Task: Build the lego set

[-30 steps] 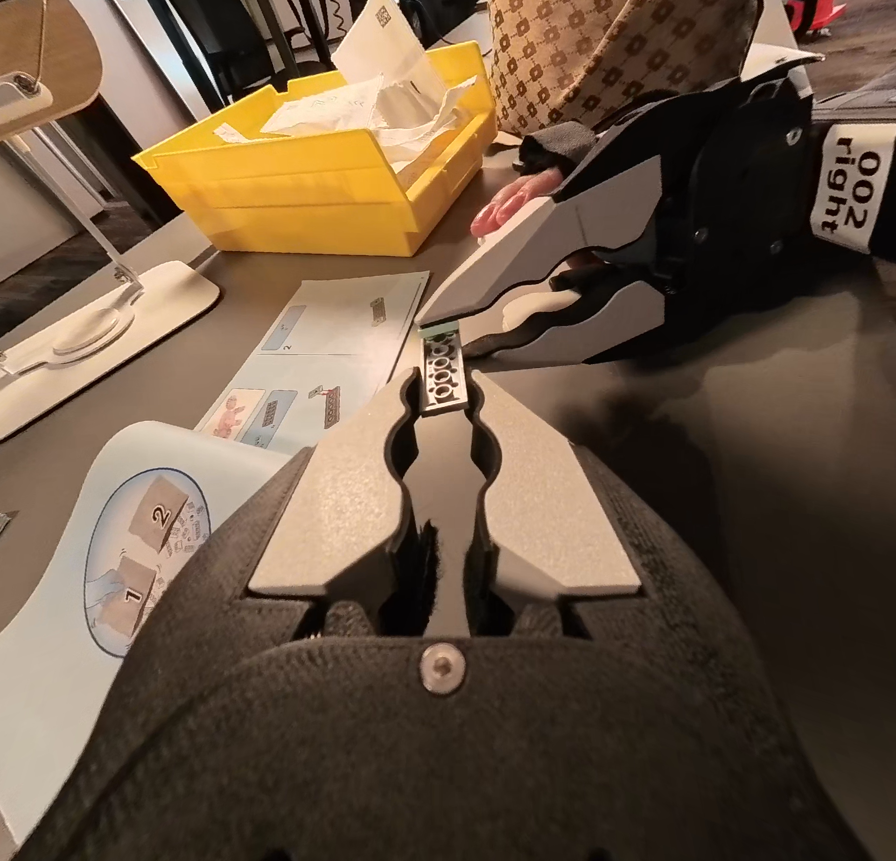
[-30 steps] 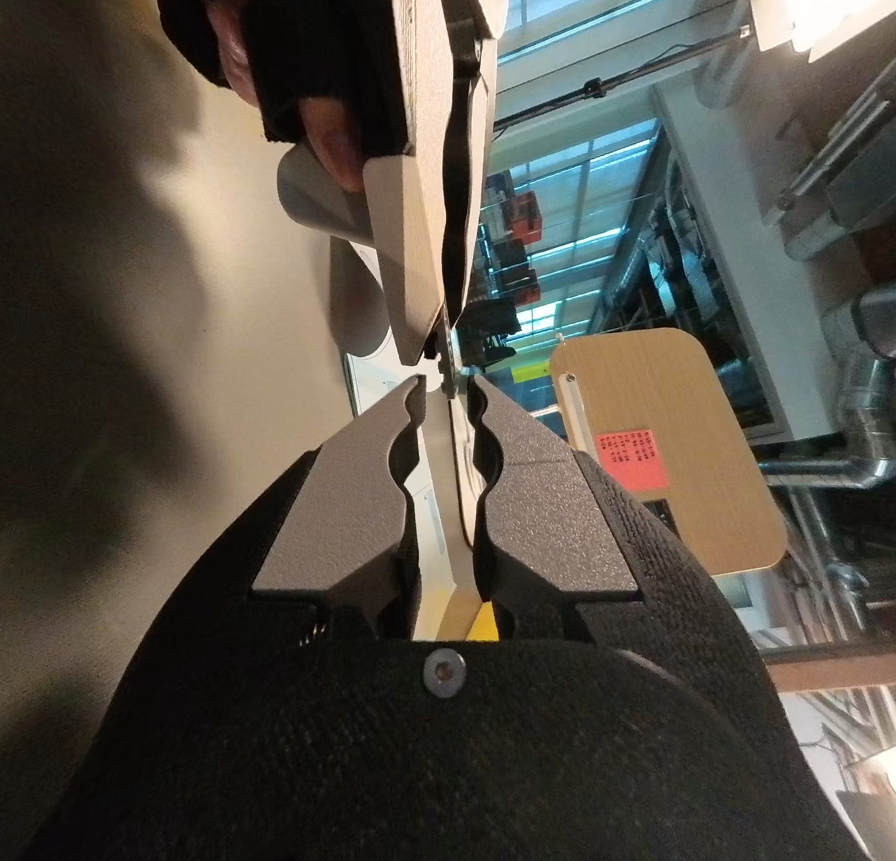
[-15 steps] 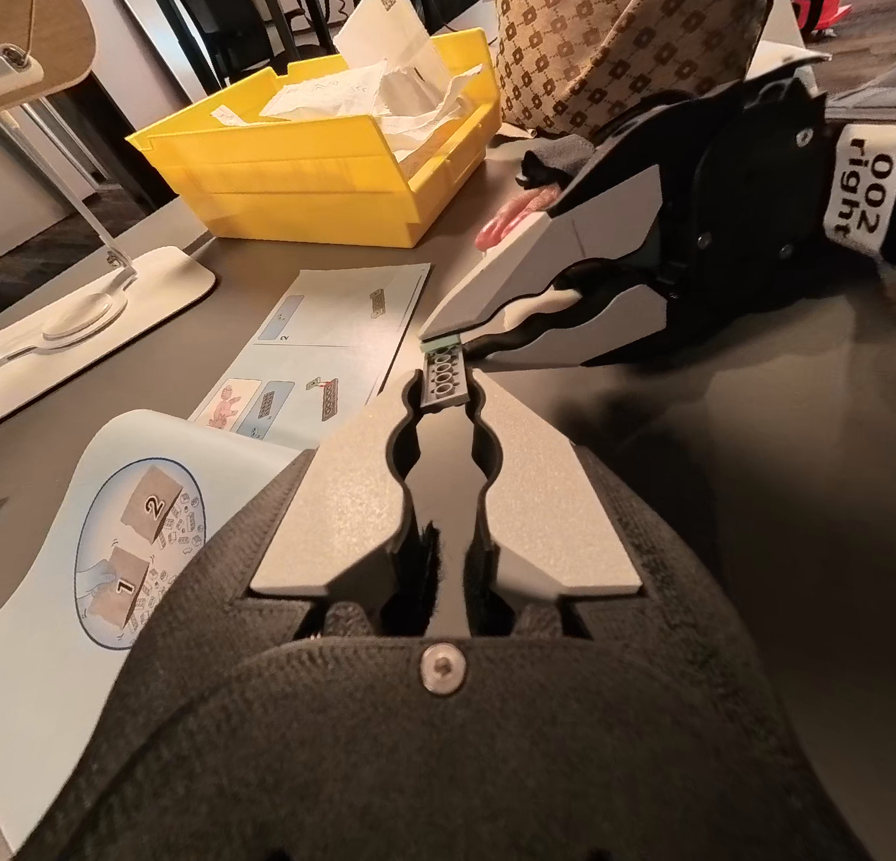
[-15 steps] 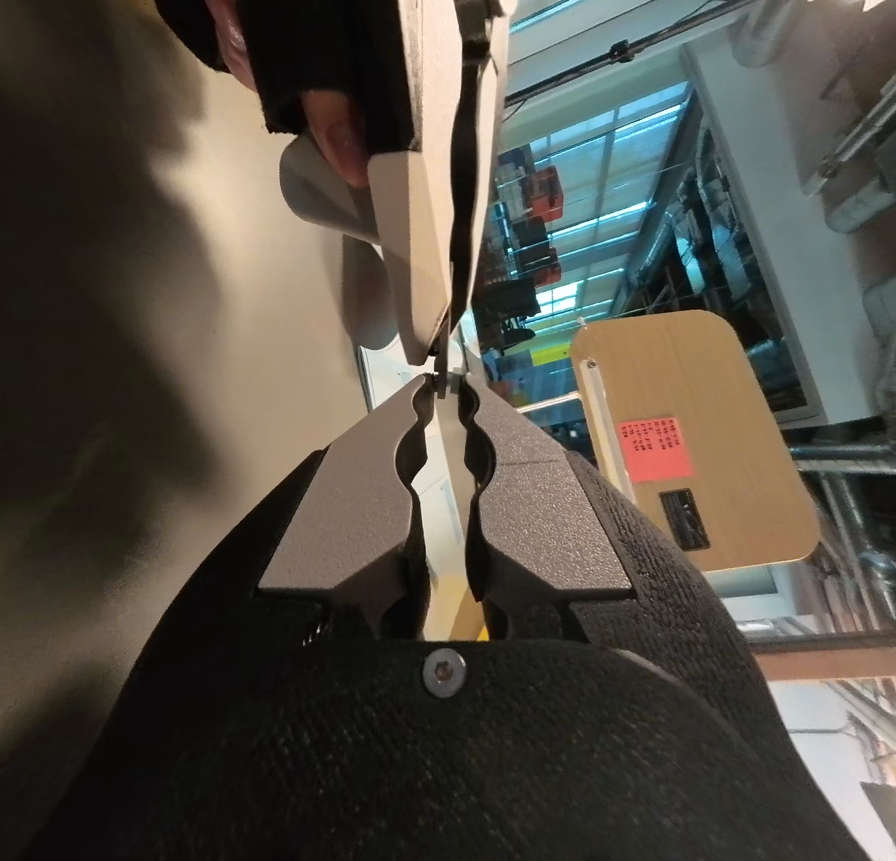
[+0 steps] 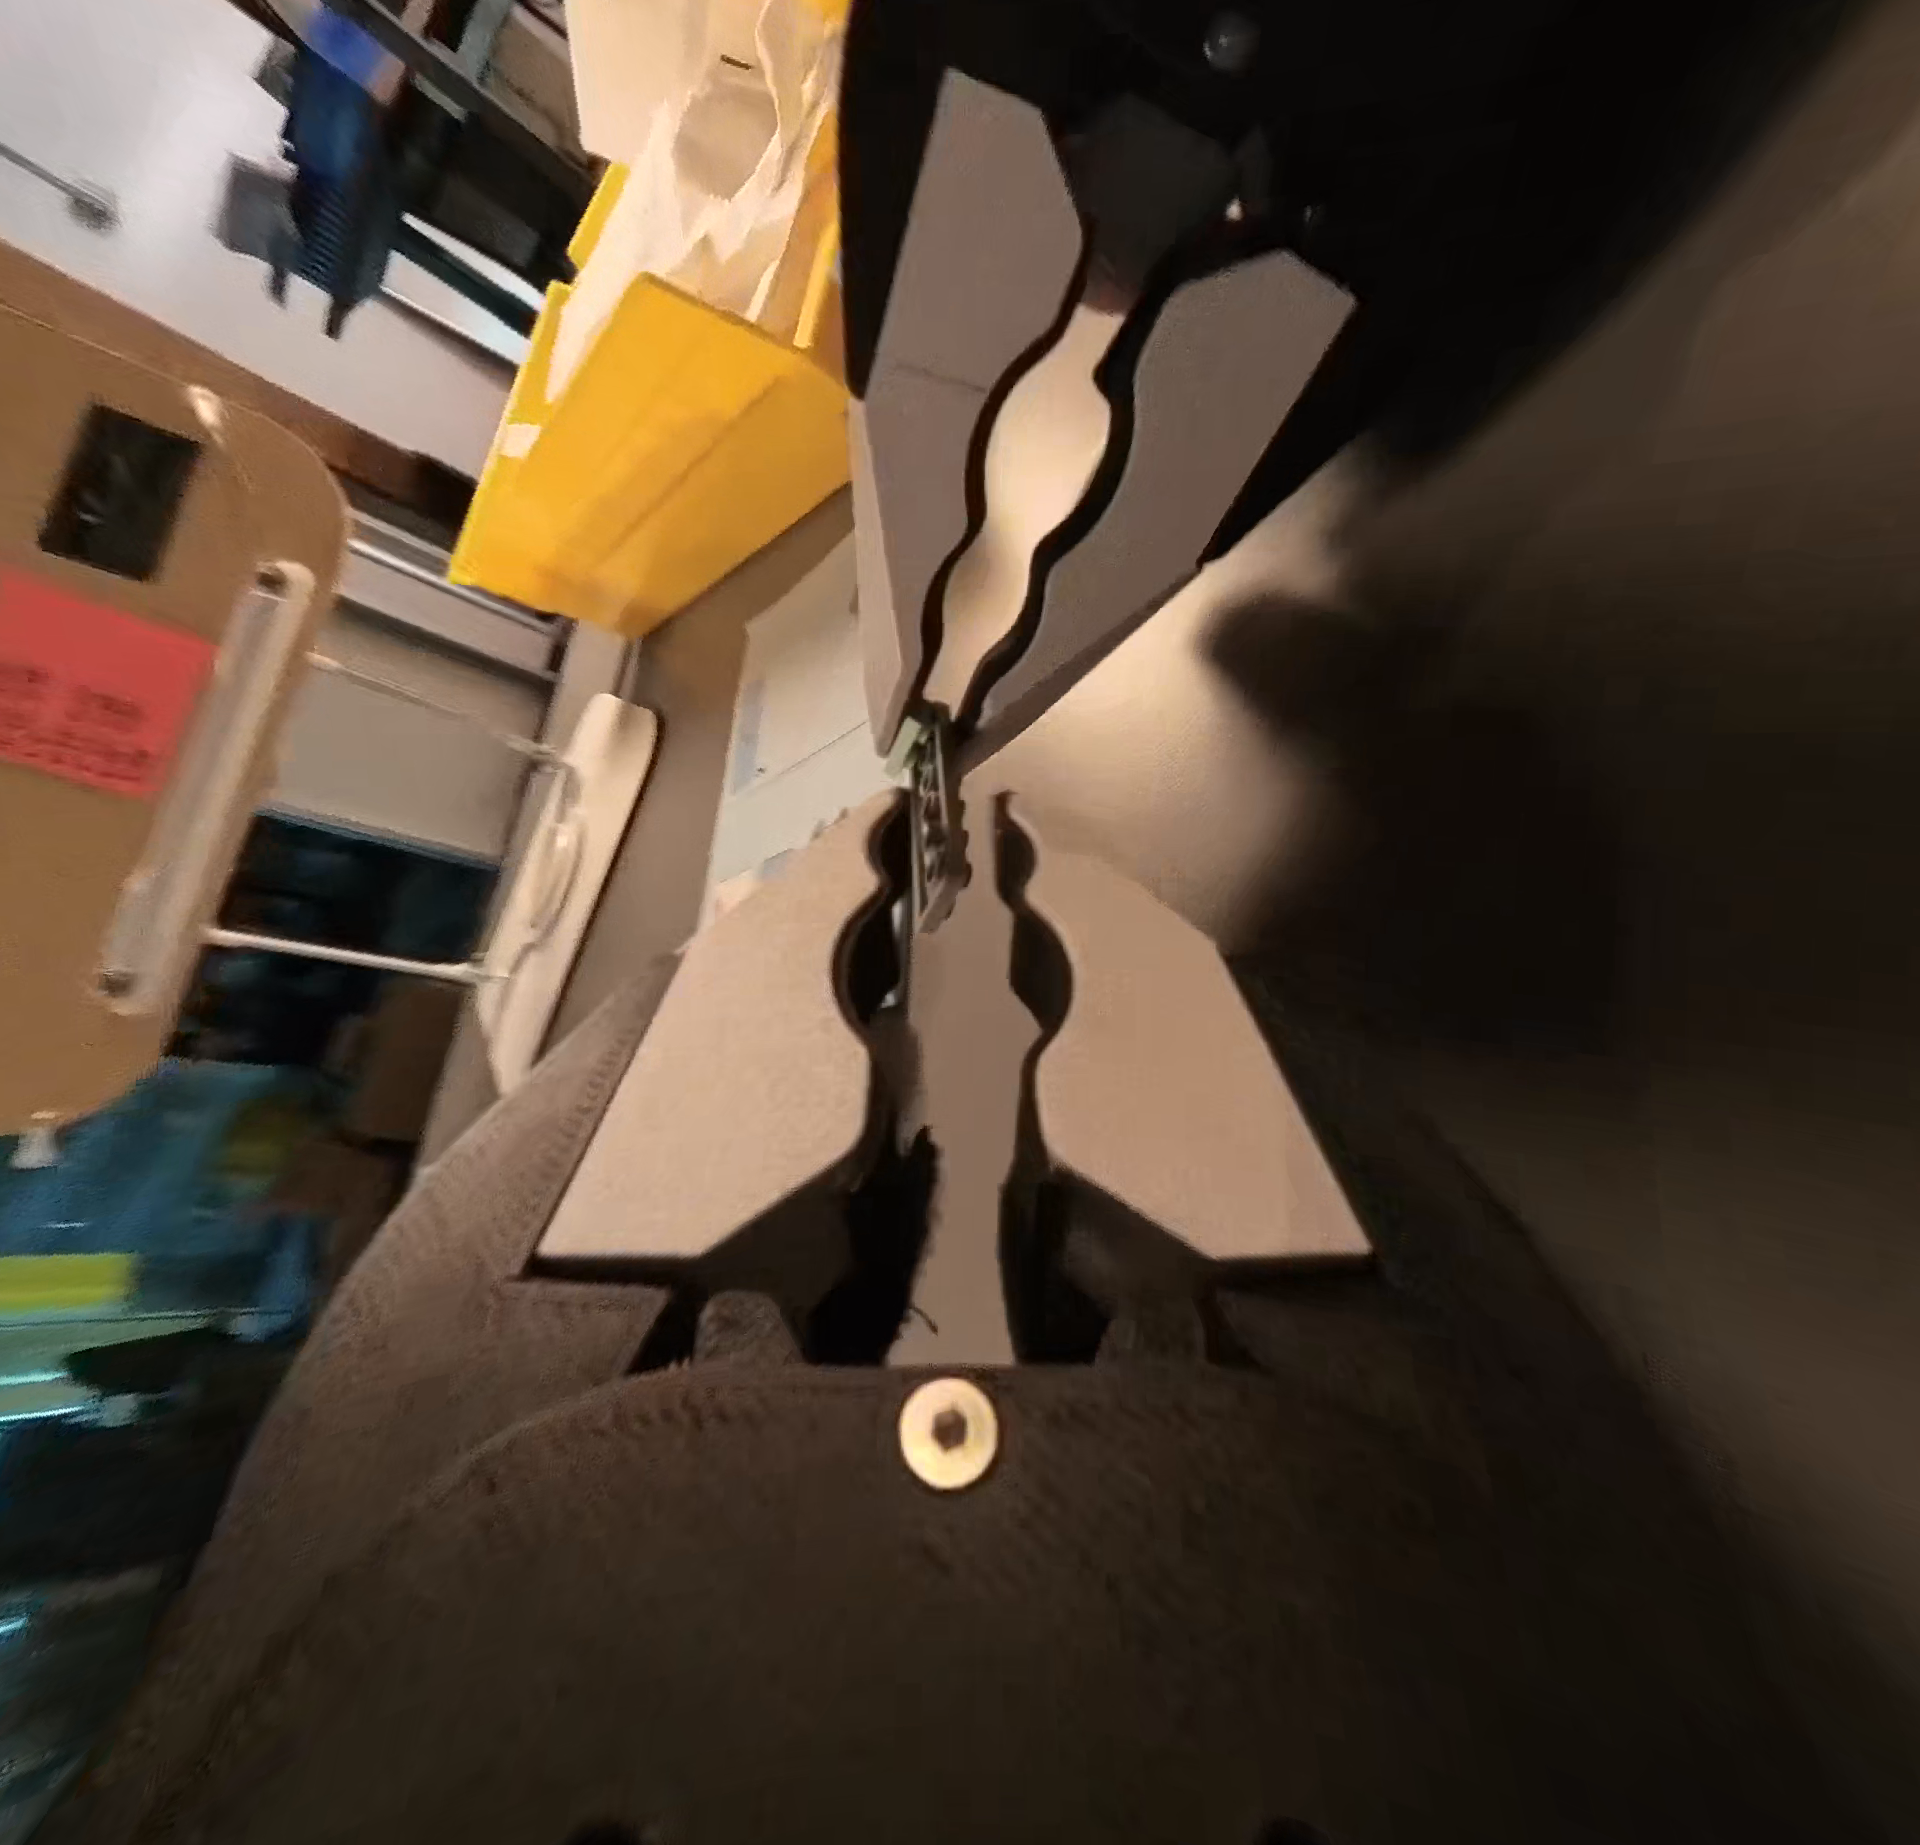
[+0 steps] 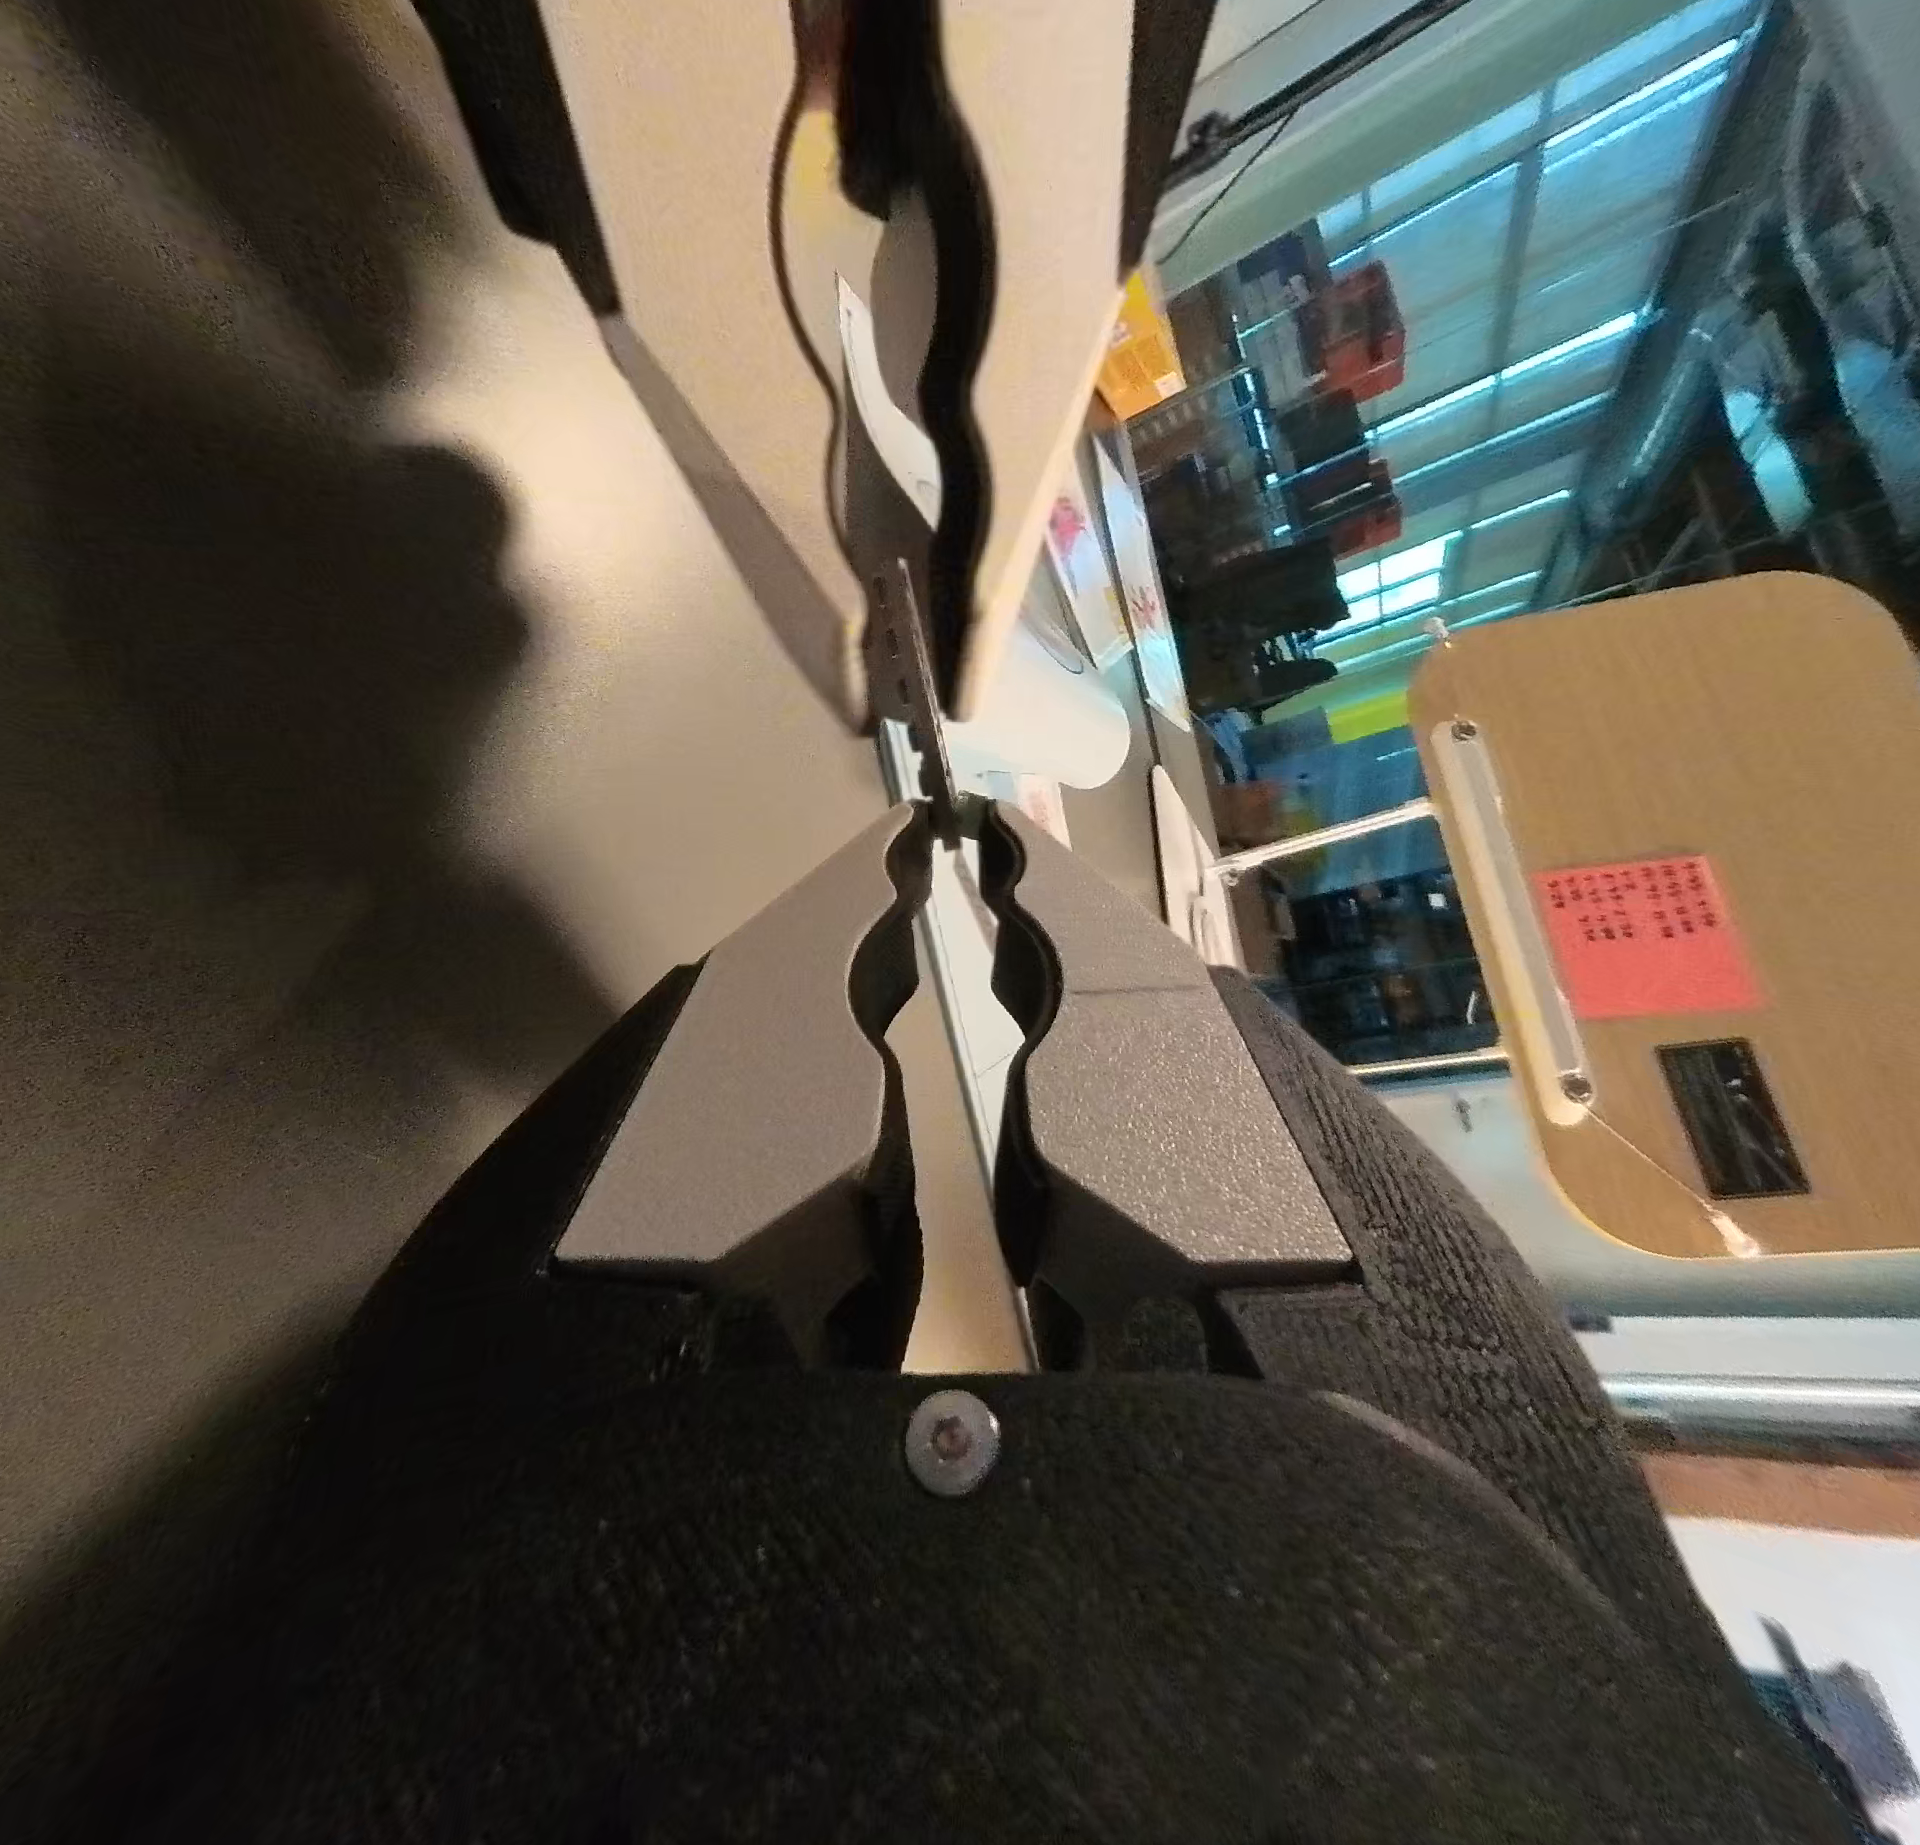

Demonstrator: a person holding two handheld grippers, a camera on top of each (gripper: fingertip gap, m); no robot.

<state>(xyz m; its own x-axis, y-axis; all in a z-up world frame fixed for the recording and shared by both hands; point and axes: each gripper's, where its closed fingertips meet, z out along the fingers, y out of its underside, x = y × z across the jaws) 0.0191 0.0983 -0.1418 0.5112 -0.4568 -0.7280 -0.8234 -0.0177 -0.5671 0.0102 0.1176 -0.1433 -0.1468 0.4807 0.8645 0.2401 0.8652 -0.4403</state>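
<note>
The right tool was clamped narrowly on one end of a grey studded plate and on a pale green piece set against it, above the tabletop. The left tool was held slightly parted around the plate's other end, and a gap was seen at one finger. The plate could be twisted out of so thin a pinch, or the green piece sheared off, if the tools were turned against each other. Open room was left over the bare tabletop. The far side was crowded by a yellow bin and an instruction sheet.
</note>
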